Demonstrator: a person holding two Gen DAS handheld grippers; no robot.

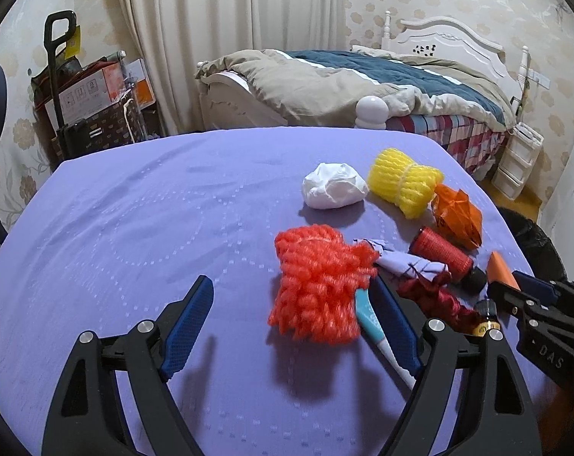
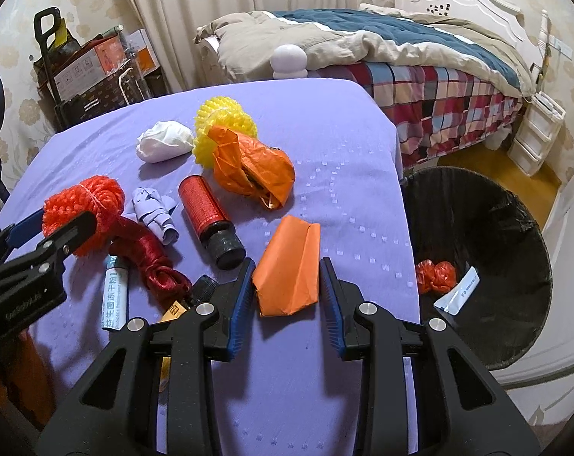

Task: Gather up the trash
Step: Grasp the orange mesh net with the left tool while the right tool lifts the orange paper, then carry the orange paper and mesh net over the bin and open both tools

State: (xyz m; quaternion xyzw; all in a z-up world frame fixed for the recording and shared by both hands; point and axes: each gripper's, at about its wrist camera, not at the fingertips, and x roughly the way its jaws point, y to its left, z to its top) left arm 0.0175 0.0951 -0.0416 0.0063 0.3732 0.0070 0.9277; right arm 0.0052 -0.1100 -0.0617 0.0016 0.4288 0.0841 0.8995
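While my right gripper [image 2: 287, 285] points down at the purple tablecloth [image 2: 325, 133], its jaws stand partly closed around a folded orange paper [image 2: 290, 266]; both blue pads press against its sides, so I have hold of it near the table's right edge. My left gripper [image 1: 298, 304] has its jaws spread wide, and they grip nothing. Between them sits a red-orange foam net [image 1: 321, 285], close against the right pad, well apart from the left one; whether the right pad actually touches it I cannot tell. A teal tube [image 1: 374, 326] lies just beside that net, partly under my right finger [image 1: 393, 323].

Other trash is scattered on the cloth: a white crumpled tissue [image 2: 165, 146], a yellow foam net [image 2: 218, 133], a crumpled orange bag [image 2: 256, 167] resting against it, a red bottle with a black cap [image 2: 211, 224] lying on its side, a scrap of lilac paper [image 2: 154, 216] and dark red ribbon [image 2: 150, 262]. Just off the table's right side stands the black-lined bin [image 2: 496, 228], holding a red wad [image 2: 435, 275] and a white packet [image 2: 458, 292].
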